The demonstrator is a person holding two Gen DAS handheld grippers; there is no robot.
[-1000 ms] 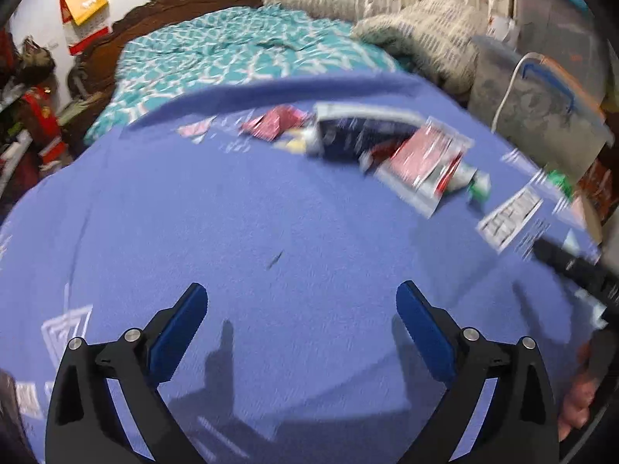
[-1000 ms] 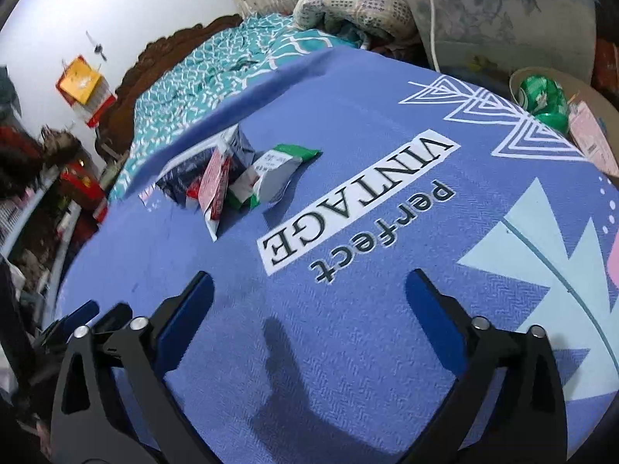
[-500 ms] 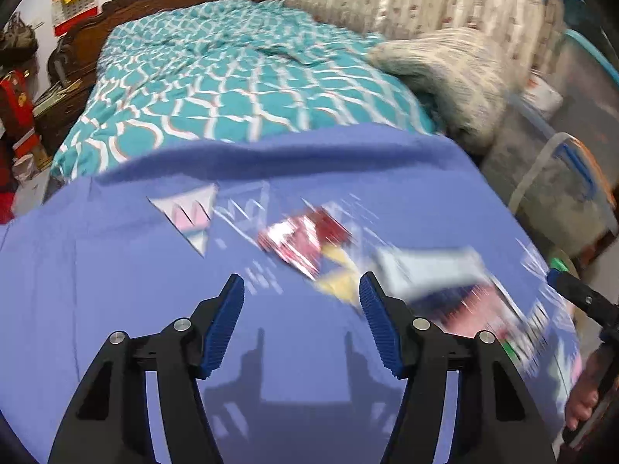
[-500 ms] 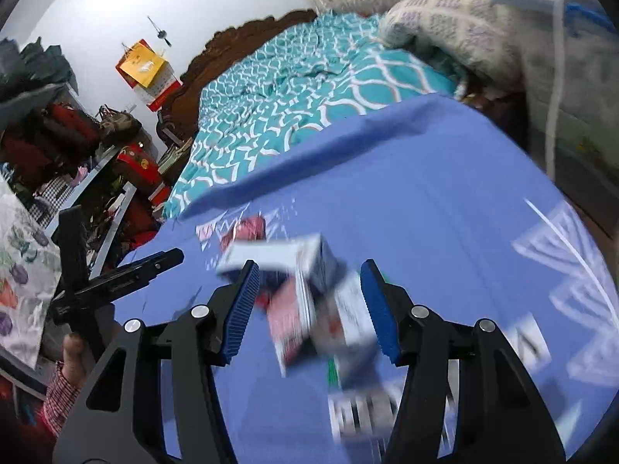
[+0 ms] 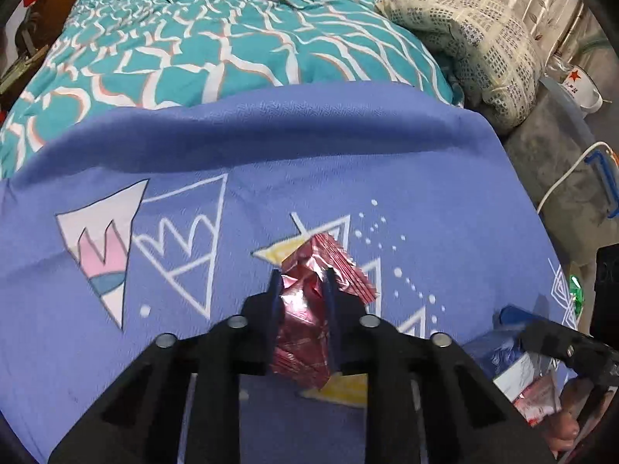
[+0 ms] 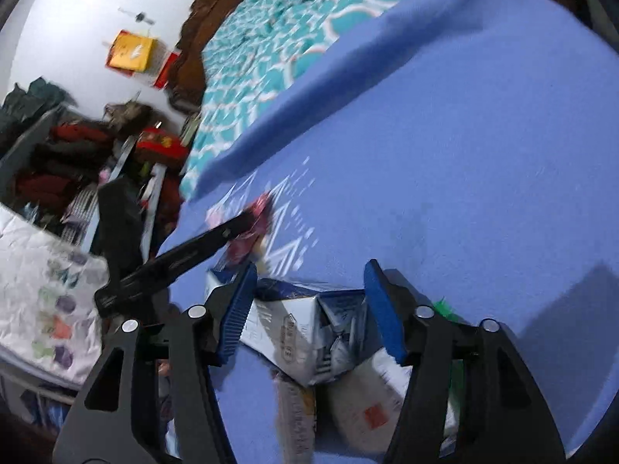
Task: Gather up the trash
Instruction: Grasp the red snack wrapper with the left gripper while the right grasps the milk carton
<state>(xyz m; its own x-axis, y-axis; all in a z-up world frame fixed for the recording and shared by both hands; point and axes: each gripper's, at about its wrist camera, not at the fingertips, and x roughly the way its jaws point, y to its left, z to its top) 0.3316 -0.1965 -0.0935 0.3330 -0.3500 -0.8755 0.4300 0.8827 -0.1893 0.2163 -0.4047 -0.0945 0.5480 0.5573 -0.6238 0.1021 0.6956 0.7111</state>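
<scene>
Left gripper [image 5: 300,282] clamped on a crumpled red foil wrapper [image 5: 309,309], fingers [image 5: 275,294] pressed against either side of it, upper end of the wrapper sticking out past the tips over a yellow triangle printed on the blue cloth [image 5: 348,162]. Wrapper low over the cloth-covered surface; impossible to tell whether touching it or lifted clear. Right gripper [image 6: 309,305] spread wide around a squashed white-and-blue carton [image 6: 305,332], blue fingers [image 6: 383,309] on both sides of it; contact not clear, so grip on the carton cannot be judged. Carton lying on the cloth, resting against a flatter white package with a red mark [image 6: 371,398] just below it, and a scrap of green packaging [image 6: 441,305] peeking out beside the right-hand finger. From the right wrist view, left gripper reaching in from the left with the red wrapper [image 6: 255,228] at its tip, blurred, just beyond the carton. From the left wrist view, right gripper [image 5: 557,342] at the lower right edge, over the carton [image 5: 510,363] and a red-and-white packet [image 5: 539,396], a little skin of the hand visible beneath. Behind the surface: bed with a teal patterned quilt [image 5: 201,34], a folded printed blanket [image 5: 476,34] at its right, a white mug with a red star [image 5: 580,85], and a white cable [image 5: 565,178] running down by a grey bin.
</scene>
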